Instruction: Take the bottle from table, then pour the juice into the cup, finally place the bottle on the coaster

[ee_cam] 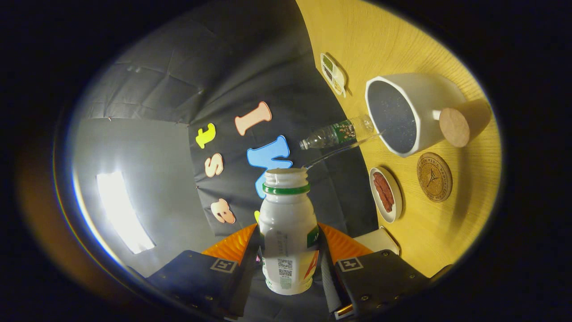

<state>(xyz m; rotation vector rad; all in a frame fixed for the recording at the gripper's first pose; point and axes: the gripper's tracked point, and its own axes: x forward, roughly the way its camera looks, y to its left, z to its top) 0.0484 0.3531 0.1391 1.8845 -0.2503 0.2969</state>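
the gripper [288, 261] squeezes the white bottle [288, 232] from both sides, a thin stream running toward the cup [404, 114] at two o'clock.

Wooden table [402, 36] bears cup [415, 112], coaster [434, 177], dish [386, 195], tray [333, 74], water bottle [335, 134].

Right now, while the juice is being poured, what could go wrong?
1. A thin stream runs from the tilted white bottle toward the near rim of the cup; it may fall short and wet the table.
2. The gripper holds the bottle only by its lower body, so it could slip between the jaws.
3. A clear plastic bottle close by the cup might get knocked.
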